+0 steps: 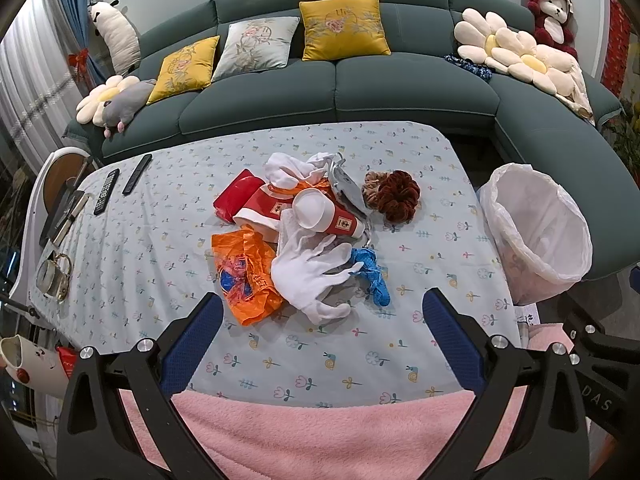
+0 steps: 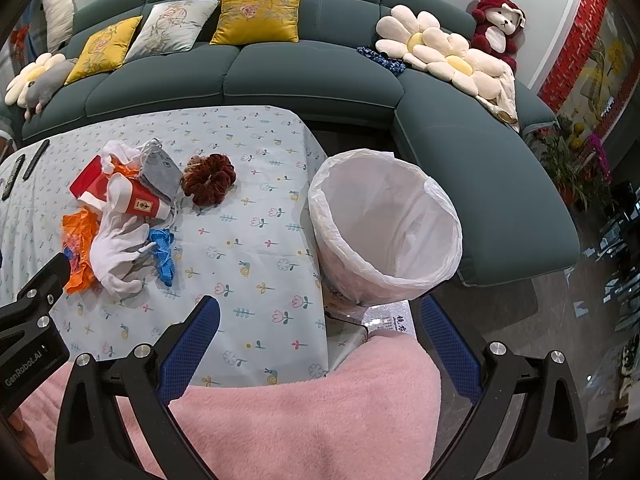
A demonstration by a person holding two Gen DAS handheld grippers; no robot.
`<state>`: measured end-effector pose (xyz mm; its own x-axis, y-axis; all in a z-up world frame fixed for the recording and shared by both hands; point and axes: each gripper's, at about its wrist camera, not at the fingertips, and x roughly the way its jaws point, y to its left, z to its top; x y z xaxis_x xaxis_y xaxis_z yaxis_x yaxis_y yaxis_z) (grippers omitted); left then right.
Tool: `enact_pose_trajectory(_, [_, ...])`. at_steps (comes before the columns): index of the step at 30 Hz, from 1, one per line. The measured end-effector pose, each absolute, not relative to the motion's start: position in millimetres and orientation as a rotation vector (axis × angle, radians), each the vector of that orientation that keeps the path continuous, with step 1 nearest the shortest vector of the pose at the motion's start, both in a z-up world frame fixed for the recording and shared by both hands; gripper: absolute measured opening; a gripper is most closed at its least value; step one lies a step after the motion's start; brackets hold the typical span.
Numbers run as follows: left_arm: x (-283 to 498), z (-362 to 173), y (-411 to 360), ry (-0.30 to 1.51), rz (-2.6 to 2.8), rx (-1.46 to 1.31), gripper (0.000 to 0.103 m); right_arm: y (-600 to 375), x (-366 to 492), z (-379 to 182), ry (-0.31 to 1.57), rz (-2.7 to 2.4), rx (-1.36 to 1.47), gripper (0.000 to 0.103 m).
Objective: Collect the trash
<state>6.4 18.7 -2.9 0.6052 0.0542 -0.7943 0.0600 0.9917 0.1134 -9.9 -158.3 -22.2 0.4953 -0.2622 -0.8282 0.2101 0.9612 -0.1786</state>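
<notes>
Both my grippers, left gripper [image 1: 322, 320] and right gripper [image 2: 318, 320], spread wide, fingers holding nothing, hovering over near edge of table [image 1: 320, 372]. Beyond: trash pile mid-table, white glove [image 1: 310, 276] nearest, orange bag [image 1: 244, 276] beside, red paper cup [image 1: 320, 216] behind. White-lined bin [image 2: 384, 232] just off table's right edge. Sofa [image 1: 360, 92] past far edge.

Your left wrist view looks forward and down over the table [image 1: 120, 240] from its near edge, trash pile [image 1: 304, 236] centred, near. Your right wrist view sits further right, facing the lined bin [image 2: 384, 232], probably closer. Both share pile, bin, teal sofa [image 2: 280, 76].
</notes>
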Motion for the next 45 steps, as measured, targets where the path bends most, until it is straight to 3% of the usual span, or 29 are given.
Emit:
enact_pose_trajectory(33, [36,-23,30,0.933,-0.005,0.078,0.095,-156,22,-26,0.981,-0.318,-0.051,0.096])
enact_pose_trajectory(45, [55,-52,86,1.001,0.036,0.01,0.096,-117,45,-39,0.976,-0.221,-0.055,0.096])
